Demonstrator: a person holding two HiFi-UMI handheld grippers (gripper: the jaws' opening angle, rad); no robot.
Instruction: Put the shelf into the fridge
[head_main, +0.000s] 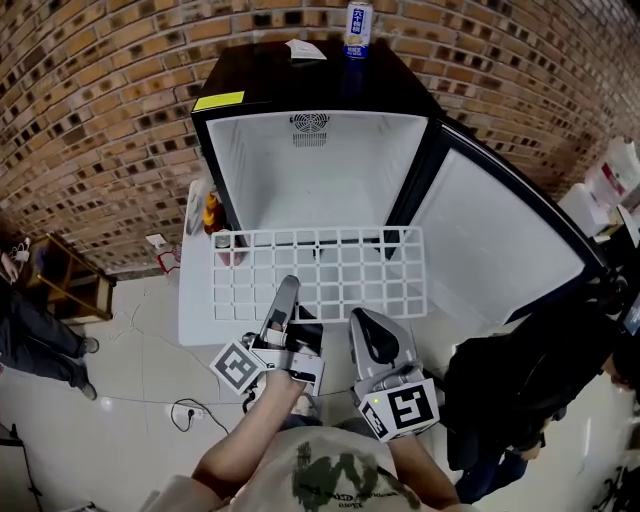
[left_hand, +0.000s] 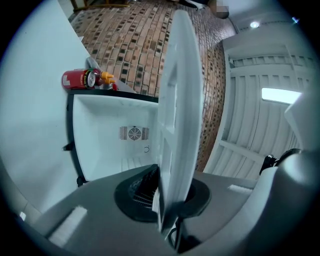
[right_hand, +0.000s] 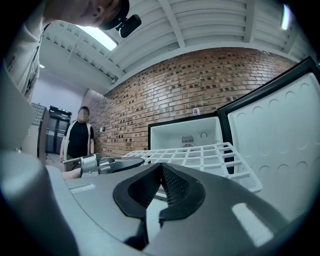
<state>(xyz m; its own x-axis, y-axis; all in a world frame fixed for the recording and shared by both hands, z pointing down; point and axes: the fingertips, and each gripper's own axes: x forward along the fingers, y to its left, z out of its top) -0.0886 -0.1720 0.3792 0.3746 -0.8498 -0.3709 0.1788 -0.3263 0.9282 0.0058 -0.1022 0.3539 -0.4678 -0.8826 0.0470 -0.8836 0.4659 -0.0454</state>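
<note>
A white grid shelf (head_main: 330, 270) hangs level in front of the small black fridge (head_main: 300, 75), whose white inside (head_main: 315, 165) holds nothing. The fridge door (head_main: 500, 240) stands open to the right. My left gripper (head_main: 285, 300) is shut on the shelf's near edge; in the left gripper view the shelf (left_hand: 177, 100) stands edge-on between the jaws (left_hand: 167, 175). My right gripper (head_main: 362, 318) is shut with nothing between its jaws, its tip at the shelf's near edge. In the right gripper view the shelf (right_hand: 200, 152) lies just beyond the closed jaws (right_hand: 161, 167); whether they touch it I cannot tell.
A can (head_main: 358, 28) and a paper (head_main: 304, 48) sit on the fridge top. A red and yellow bottle (head_main: 211, 212) stands left of the fridge. One person (head_main: 30, 320) is at the left, another in dark clothes (head_main: 530, 390) at the right. A power strip (head_main: 185, 412) lies on the floor.
</note>
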